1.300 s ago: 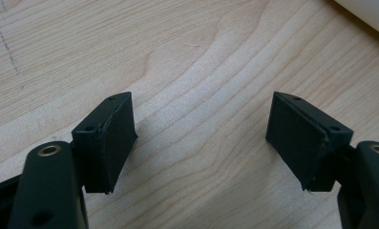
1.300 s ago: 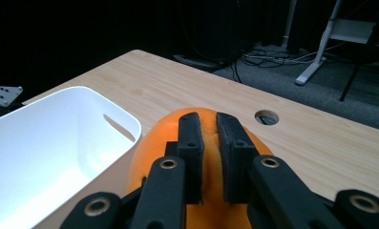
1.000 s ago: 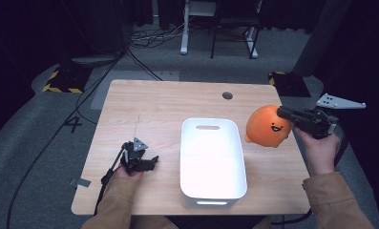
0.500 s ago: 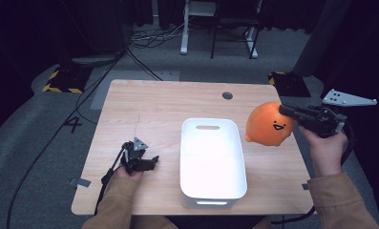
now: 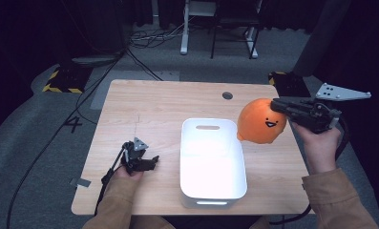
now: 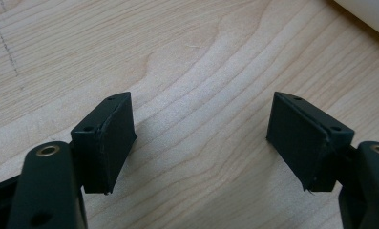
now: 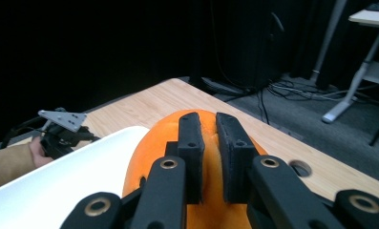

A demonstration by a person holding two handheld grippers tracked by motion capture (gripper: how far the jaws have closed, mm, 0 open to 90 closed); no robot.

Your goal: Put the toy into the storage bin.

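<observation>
Since a second ago, right tool [image 5: 278, 106] has lifted the orange toy [image 5: 261, 121], pinched tight, above the counter [image 5: 168, 105] beside the bin [image 5: 211, 164]; placing remains. Left tool [image 5: 151, 162] rests wide, empty.

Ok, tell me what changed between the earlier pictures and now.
The right gripper, shut on the orange plush toy, lifted it higher and a little further from the person, beside the white bin; the grip itself held throughout. The left gripper stayed open and resting on the table, and the bin did not move.
</observation>
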